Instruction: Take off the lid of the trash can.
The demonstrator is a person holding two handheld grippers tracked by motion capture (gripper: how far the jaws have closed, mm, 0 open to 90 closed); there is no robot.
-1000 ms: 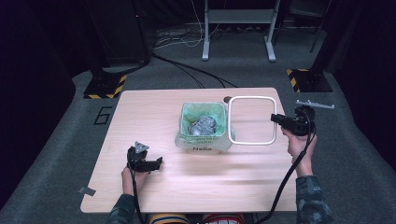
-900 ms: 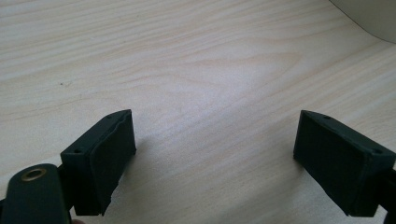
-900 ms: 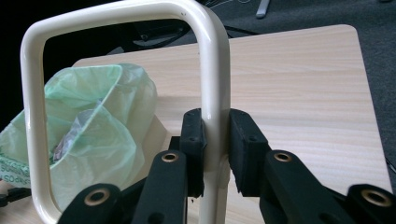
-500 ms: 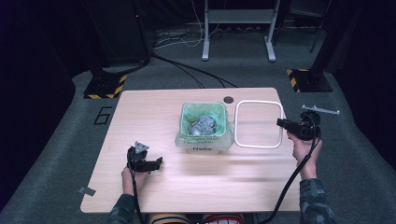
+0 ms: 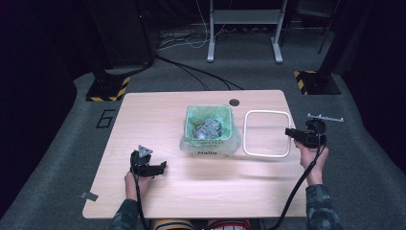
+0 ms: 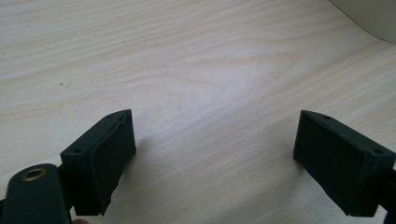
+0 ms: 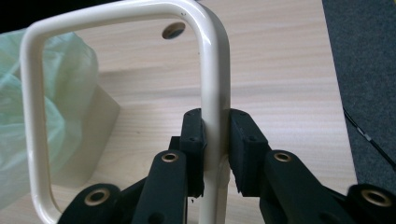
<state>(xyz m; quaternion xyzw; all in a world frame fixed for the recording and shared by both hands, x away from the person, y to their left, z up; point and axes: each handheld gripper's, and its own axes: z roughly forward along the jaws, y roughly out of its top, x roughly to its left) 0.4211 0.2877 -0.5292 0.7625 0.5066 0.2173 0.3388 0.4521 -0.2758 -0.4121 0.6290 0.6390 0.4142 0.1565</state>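
Observation:
A small bin (image 5: 209, 149) lined with a green bag (image 7: 70, 84) stands at the table's middle, with crumpled grey waste (image 5: 209, 128) inside. To its right a white rounded rectangular ring (image 5: 266, 155) lies flat, at or just above the tabletop. My right gripper (image 5: 290, 132) is shut on the ring's right side. In the right gripper view the ring (image 7: 212, 70) runs up between the jaws of that gripper (image 7: 215, 135). My left gripper (image 5: 160, 167) rests at the front left, open. In its own view the left gripper (image 6: 215, 158) has bare wood between its jaws.
A round cable hole (image 5: 234, 102) sits near the table's far edge behind the bin. The table's right edge (image 5: 298, 143) runs just under my right hand. A corner of the bin (image 6: 373, 16) shows at the top right of the left gripper view.
The right gripper has brought the ring down and a little toward the person, beside the bin. The left gripper has stayed put.

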